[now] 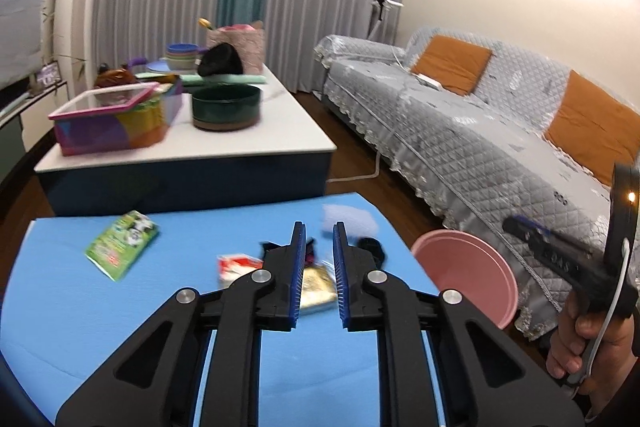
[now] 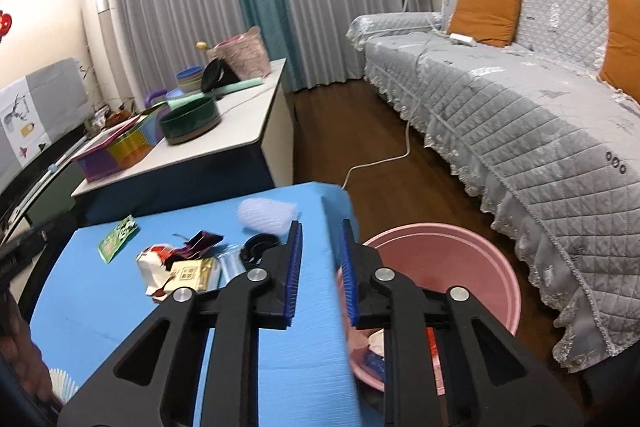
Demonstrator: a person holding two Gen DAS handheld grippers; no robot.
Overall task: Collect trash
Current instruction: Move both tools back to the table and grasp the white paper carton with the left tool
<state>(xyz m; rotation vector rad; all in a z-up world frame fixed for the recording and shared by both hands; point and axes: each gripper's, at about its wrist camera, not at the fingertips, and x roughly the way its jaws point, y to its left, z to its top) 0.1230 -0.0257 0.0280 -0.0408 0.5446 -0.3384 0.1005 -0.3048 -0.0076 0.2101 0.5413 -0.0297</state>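
We hover left gripper, fingers narrowly parted, empty, over gold wrapper; right gripper likewise empty beside pink basin. Next: descend, pinch wrapper.

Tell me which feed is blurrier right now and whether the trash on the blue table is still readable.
Left wrist view: motion-smeared; the green packet and the pile between the left gripper fingers are soft. Right wrist view: sharper, the gold wrapper shows print, though the near table edge beside the pink bin streaks. Both bend straight lines at the edges; no strong glare.
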